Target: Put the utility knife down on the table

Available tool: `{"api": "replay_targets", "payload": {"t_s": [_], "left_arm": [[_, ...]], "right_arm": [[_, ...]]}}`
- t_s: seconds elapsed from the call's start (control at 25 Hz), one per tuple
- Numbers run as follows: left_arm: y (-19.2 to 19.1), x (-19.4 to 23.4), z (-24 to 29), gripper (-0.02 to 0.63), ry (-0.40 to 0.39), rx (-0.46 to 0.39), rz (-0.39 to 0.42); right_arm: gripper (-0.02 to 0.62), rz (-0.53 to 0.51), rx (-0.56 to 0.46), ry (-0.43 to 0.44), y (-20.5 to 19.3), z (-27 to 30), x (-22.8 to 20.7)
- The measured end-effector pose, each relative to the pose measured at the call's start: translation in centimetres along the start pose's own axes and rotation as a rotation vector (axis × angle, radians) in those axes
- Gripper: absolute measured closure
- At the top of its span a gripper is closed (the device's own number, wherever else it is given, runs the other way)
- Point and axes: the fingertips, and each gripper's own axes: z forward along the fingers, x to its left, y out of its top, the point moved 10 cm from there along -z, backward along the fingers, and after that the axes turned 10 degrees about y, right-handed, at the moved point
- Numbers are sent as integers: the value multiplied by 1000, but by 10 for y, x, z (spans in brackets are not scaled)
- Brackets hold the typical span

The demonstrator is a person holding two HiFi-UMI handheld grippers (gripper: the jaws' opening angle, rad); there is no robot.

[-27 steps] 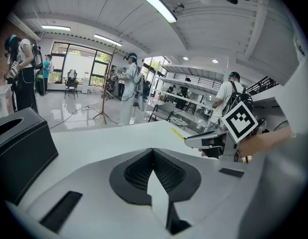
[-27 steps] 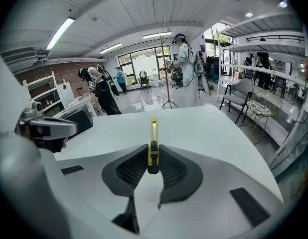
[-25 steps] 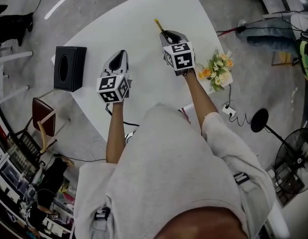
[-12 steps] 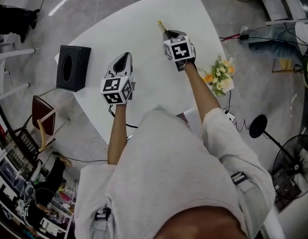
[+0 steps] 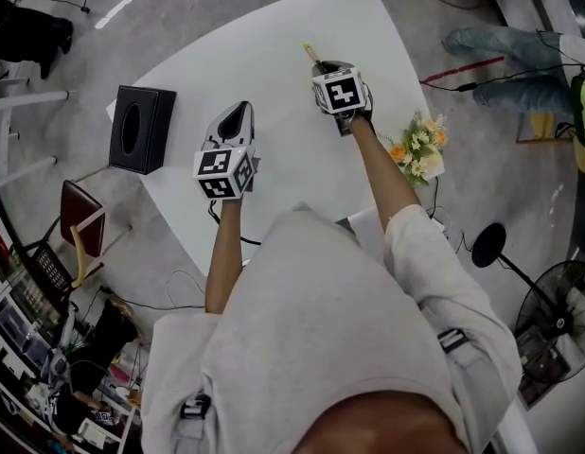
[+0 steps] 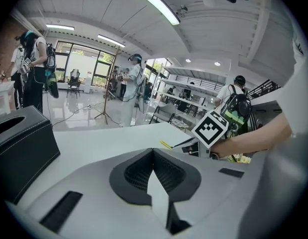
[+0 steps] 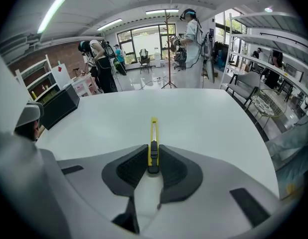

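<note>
1. Right gripper (image 7: pixel 153 152) has its fingers (image 7: pixel 134 166) clamped narrow on the utility knife (image 7: pixel 153 131): black rear part between the pads, yellow body sticking straight out ahead
2. Knife is over the far-middle of the white tabletop (image 7: pixel 204 118), with the gripper pitched down. Tip looks close to the surface, but no view confirms contact
3. Left gripper (image 6: pixel 153 152): fingers (image 6: pixel 136 171) pressed together with nothing between them, hovering above the nearer part of the tabletop, well apart from the knife
4. Handling, my read: light, stiff, slim plastic body with a thin metal strip along it. The smooth flat sides could pivot in a two-pad grip
5. Hold point: on the body near the rear, as it is now, looks right, since it keeps the pads off the blade end
6. Whether the blade is extended is too small to tell, so treat the front as sharp
7. For release I'd get it low and flat before opening, or the long front overhang may tip and clatter
8. Black tissue box (image 5: pixel 136 129) near the left edge and flowers (image 5: pixel 416 149) at the right edge are both well apart from the knife
</note>
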Motion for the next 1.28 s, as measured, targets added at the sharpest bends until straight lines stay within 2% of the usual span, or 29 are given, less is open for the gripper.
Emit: {"api": "replay_targets", "payload": {"t_s": [0.24,0.36,0.64,1.0,1.28], "left_arm": [[1,-3,-4,586,3,-9,2],[3,-3,-7,588,8,-16,4],[10,-5,-16,587,16,-39,11],[21,-10,-28,586,23,-87,32],[28,-16,-40,586,29,-121,51]], "right_arm": [[506,-15,11,38,-2,3,-1],[446,-13,-3,58,-2,2,0],[433,-24,-122,39,5,-20,0],[489,-25,-291,3,4,-79,14],[531,-23,-401,-40,-16,-125,27]]}}
